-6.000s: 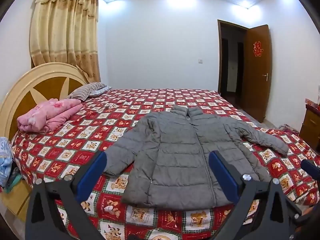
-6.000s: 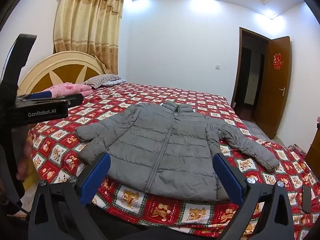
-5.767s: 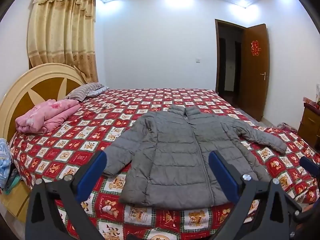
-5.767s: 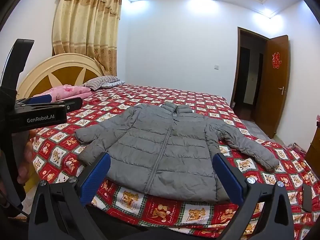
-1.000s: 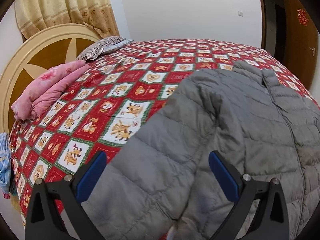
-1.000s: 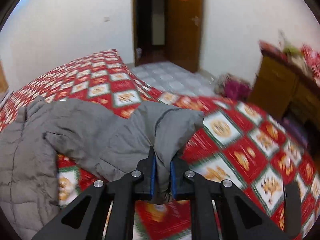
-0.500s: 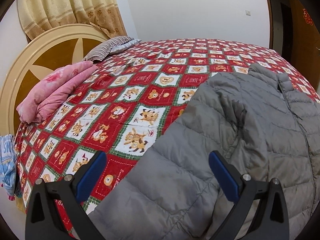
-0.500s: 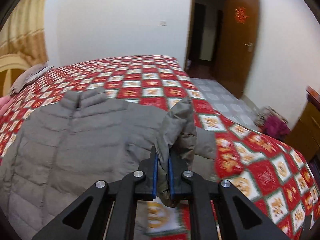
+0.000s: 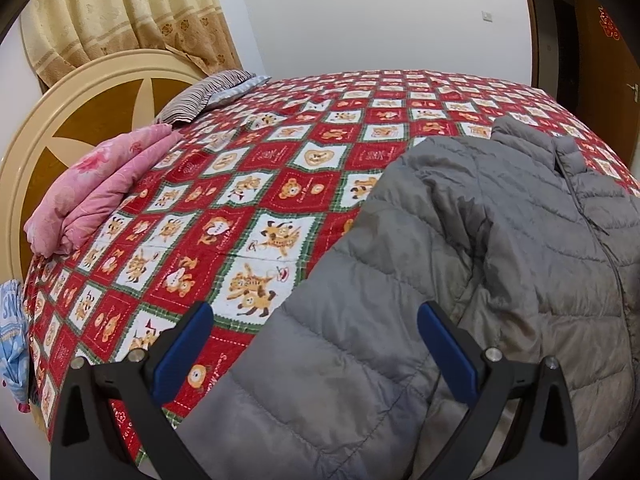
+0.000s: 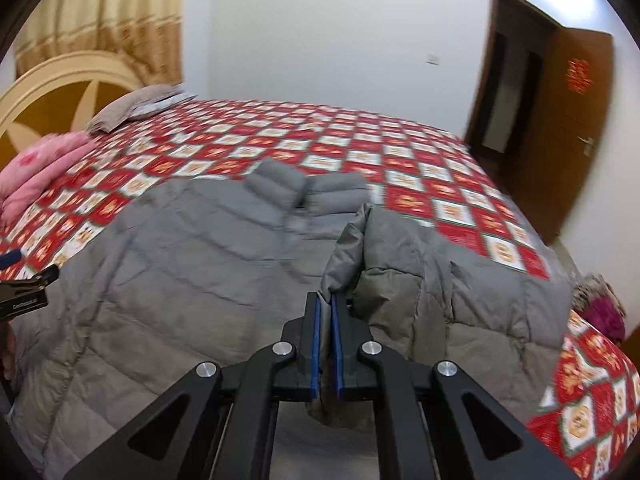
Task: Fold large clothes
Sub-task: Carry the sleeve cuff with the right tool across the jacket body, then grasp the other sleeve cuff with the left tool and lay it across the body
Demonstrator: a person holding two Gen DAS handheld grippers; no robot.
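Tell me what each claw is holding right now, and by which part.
The right claw is shut on the cuff end of the grey jacket's sleeve. The left claw is open over the other sleeve, holding nothing.

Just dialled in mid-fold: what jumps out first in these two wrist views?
The grey puffer jacket sprawls across the red patchwork bedspread, its sleeve cuff pinched upright in the shut right gripper above the jacket's front. The left gripper hangs open over the other sleeve, gripping nothing. A folded pink quilt lies by the round headboard.
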